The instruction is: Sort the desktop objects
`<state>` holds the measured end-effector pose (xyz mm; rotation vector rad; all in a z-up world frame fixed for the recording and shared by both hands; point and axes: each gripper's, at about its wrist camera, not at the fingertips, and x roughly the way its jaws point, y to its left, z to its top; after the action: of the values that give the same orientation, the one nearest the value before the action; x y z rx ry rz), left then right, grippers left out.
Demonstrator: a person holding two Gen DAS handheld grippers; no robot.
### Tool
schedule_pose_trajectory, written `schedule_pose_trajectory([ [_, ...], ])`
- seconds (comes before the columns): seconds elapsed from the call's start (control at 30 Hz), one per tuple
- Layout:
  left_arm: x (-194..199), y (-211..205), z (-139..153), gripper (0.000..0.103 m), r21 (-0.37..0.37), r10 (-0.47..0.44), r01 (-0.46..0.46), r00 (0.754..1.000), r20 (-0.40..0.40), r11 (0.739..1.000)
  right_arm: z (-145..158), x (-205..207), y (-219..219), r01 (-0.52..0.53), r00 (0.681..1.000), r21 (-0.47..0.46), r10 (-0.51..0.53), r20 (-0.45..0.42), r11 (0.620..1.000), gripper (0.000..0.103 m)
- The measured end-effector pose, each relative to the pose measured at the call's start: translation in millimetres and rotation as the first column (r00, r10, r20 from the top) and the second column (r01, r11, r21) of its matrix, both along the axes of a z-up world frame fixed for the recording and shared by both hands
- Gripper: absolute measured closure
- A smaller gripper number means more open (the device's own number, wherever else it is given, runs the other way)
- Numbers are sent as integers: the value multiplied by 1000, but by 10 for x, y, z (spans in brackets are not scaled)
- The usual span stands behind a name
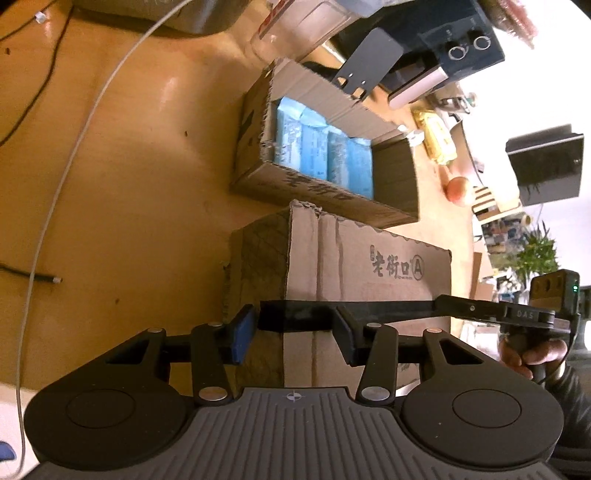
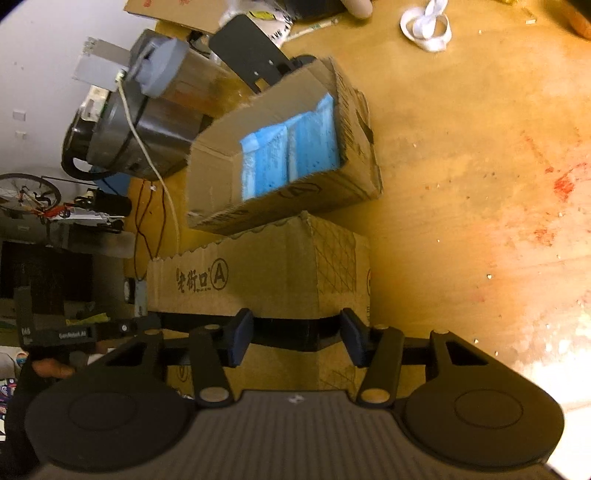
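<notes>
A long flat black bar (image 1: 388, 308) runs across the top of a closed cardboard box (image 1: 369, 273) printed with a circled A. My left gripper (image 1: 295, 325) is shut on one end of it, blue pads pressing both sides. In the right wrist view the right gripper (image 2: 297, 334) is shut on the other end of the same black bar (image 2: 288, 332), above the closed box (image 2: 266, 280). Behind it stands an open cardboard box (image 1: 321, 192) holding blue packs (image 1: 325, 155), also visible as the open box (image 2: 288, 158). A hand (image 1: 532, 354) holds the right gripper's handle.
The boxes sit on a wooden desk (image 1: 129, 184). A white cable (image 1: 74, 147) curves across its left part. A round fruit (image 1: 460, 190) and a dark machine (image 1: 443, 48) lie beyond the boxes. A grey kettle (image 2: 140, 136) and a white strap (image 2: 426, 26) are near the open box.
</notes>
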<state>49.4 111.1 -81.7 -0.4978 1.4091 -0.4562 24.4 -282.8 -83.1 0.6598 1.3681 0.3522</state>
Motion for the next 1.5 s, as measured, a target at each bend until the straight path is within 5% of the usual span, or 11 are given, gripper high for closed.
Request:
schedule_pose_trajectory([
  [0.43, 197, -100, 630, 58, 37, -13, 13, 1000, 5, 999, 622, 213, -6, 15, 1000, -12, -15, -16, 1000, 55],
  [1.5, 1532, -197, 566, 57, 57, -38, 34, 996, 75, 998, 414, 1511, -103, 47, 997, -15, -46, 69, 999, 55],
])
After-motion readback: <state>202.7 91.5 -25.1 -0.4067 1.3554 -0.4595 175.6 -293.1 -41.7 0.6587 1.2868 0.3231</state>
